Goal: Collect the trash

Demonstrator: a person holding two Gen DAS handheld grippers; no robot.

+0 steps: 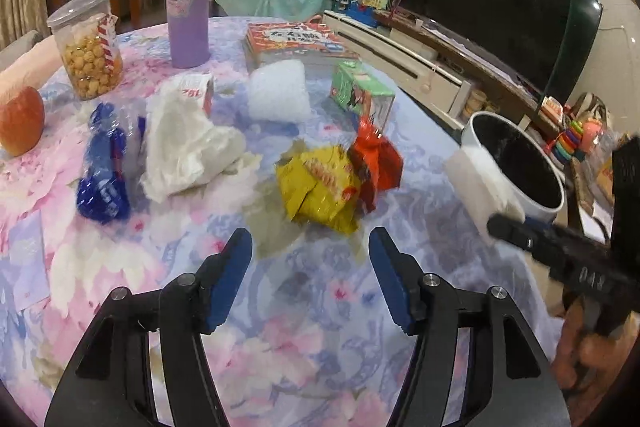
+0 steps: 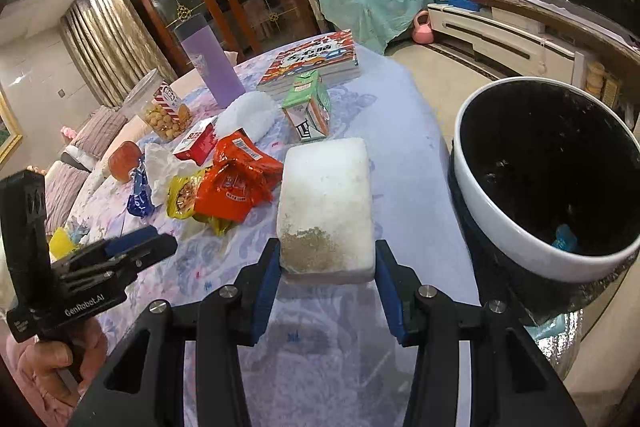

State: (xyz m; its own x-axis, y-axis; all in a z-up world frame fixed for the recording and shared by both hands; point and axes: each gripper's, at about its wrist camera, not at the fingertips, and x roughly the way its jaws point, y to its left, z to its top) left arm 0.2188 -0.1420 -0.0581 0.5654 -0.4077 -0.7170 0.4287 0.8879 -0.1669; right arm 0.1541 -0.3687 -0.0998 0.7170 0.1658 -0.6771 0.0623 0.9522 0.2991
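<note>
From the left wrist view, the left gripper (image 1: 310,259) hangs over the floral-clothed table (image 1: 304,307) with its fingers spread wide and nothing between them. The nearest trash lies straight ahead and just beyond the tips: one crumpled yellow snack wrapper (image 1: 320,187), touching one crumpled red wrapper (image 1: 374,159) on its right. Farther left lie one crumpled white plastic bag (image 1: 188,147) and one blue-and-clear crushed wrapper (image 1: 106,171). The left gripper is plainly the nearer one to all four. At the right edge the right gripper (image 1: 505,217) carries a white block toward the round white-rimmed, black-lined bin (image 1: 520,163).

From the right wrist view, the right gripper (image 2: 327,261) has its fingers closed on the near end of one white rectangular foam block (image 2: 326,203), whose long axis runs forward, in line with the fingers. The bin (image 2: 544,255) stands to the right of the block, off the table's edge, its mouth open — the coming move is a swing rightward over the rim. One small blue scrap (image 2: 565,238) shows inside, though what it is I cannot tell. Not trash, probably: one purple tumbler (image 2: 210,67), one clear jar of round snacks (image 2: 166,109), one picture book (image 2: 316,61) and one green carton (image 2: 308,107).
</note>
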